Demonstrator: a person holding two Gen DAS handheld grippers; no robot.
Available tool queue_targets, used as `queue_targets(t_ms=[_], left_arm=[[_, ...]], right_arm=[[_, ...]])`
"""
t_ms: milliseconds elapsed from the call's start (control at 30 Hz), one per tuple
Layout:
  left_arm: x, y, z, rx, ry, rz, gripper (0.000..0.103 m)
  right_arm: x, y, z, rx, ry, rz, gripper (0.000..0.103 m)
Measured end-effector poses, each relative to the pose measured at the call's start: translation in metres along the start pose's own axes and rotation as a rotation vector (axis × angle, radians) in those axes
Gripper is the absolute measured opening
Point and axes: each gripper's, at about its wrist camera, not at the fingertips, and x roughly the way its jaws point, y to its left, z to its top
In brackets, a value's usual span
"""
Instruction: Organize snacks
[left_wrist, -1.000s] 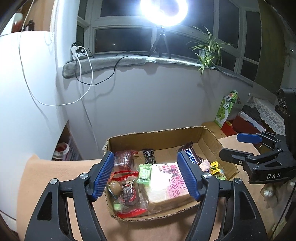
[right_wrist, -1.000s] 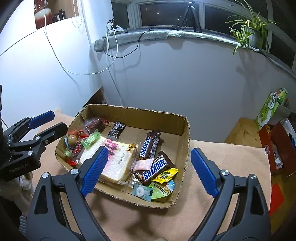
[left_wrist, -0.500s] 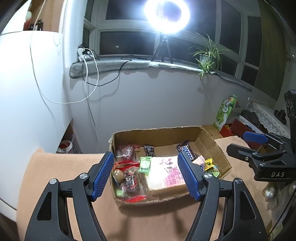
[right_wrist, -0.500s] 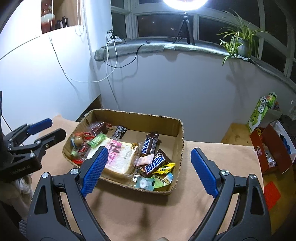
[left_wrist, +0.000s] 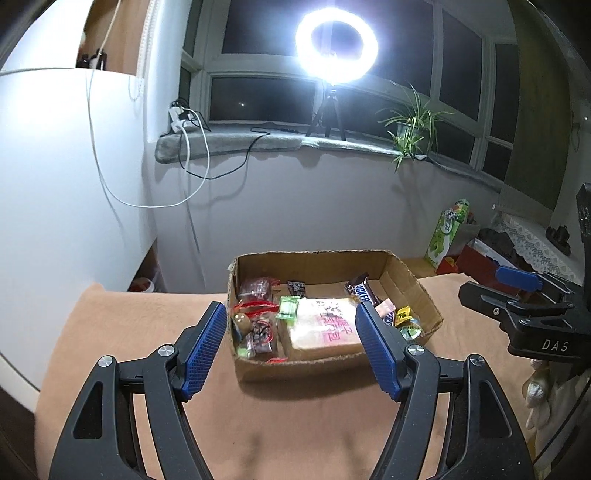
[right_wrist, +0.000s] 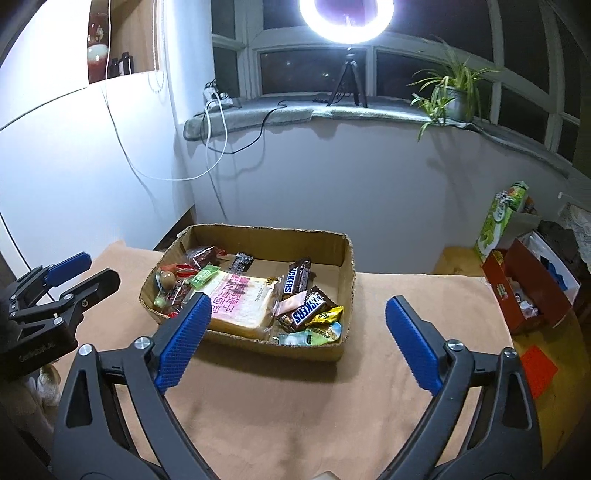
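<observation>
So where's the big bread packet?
In the right wrist view, the bread packet lies in the cardboard box, between the Snickers bars and green candy.

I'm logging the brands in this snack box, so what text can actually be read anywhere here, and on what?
"SNICKERS": on both chocolate bars in the cardboard box.
"DAS": on the right gripper body.
Pink print on the bread pack: characters, not legible.
Green carton and small wrappers: too small to read.

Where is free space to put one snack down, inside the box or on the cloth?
Inside the cardboard box, bare floor remains along the far wall, beyond the Snickers bars. The left side and near right corner are crowded. The tan cloth is free in front of the box.
</observation>
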Motion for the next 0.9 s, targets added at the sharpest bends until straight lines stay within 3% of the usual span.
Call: queue_targets(t_ms=[267,367,900], left_arm=[[-0.017,-0.002,-0.007,-0.009,-0.013,0.02,0.073],[-0.019,-0.002,-0.009,-0.012,-0.014,0.02,0.082],[-0.033,-0.002,-0.018,-0.026,-0.022,0.044,0.082]], right_arm=[[-0.013,-0.008,-0.015,0.055,-0.005,0.004,0.098],[-0.011,-0.015,-0.022,0.087,0.009,-0.006,0.098],[-0.02,-0.021,-0.028,0.088,0.009,-0.026,0.098]])
